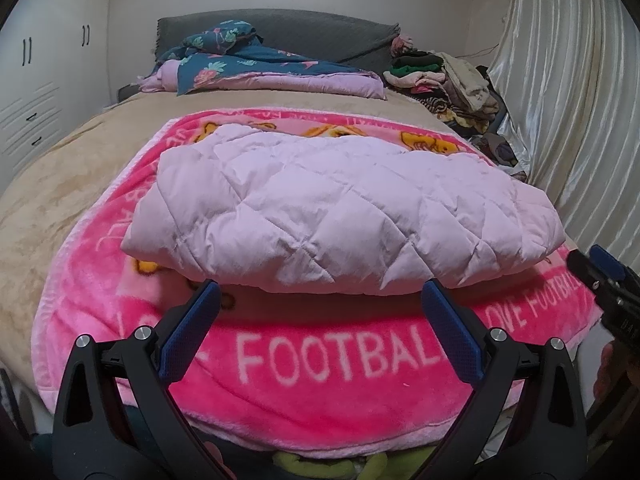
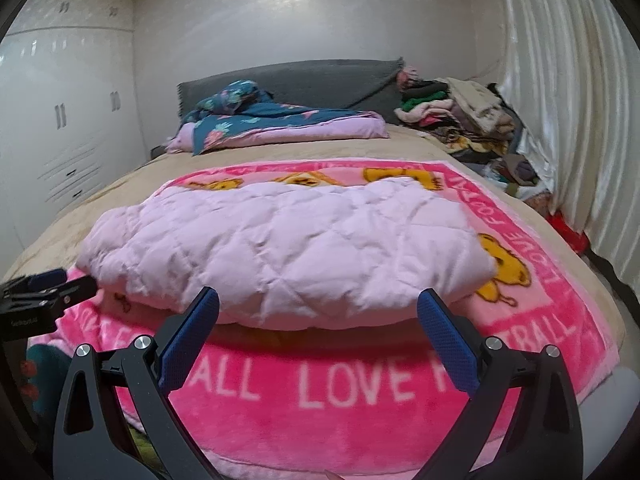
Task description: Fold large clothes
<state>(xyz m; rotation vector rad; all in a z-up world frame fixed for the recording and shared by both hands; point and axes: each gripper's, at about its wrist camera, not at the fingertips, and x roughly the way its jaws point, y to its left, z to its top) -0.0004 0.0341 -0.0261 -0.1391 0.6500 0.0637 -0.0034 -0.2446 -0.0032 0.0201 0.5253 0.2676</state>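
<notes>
Quilted lilac garment (image 1: 340, 216) lies folded on pink blanket (image 1: 320, 368), just ahead of my left claw (image 1: 320, 300) and right claw (image 2: 318, 306), both spread wide, empty

white wardrobe (image 2: 60, 128) left, pale wall (image 2: 300, 20) behind grey headboard (image 2: 312, 80), shiny pleated curtain (image 2: 560, 80) right.

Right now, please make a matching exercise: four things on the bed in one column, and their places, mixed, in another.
1. quilted jacket
2. pink blanket
3. floral quilt
4. clothes pile

A. far end, by the headboard
B. far right, by the curtain
C. on the pink blanket
D. spread on the tan bedcover

Pairs: 1-C, 2-D, 3-A, 4-B
</notes>
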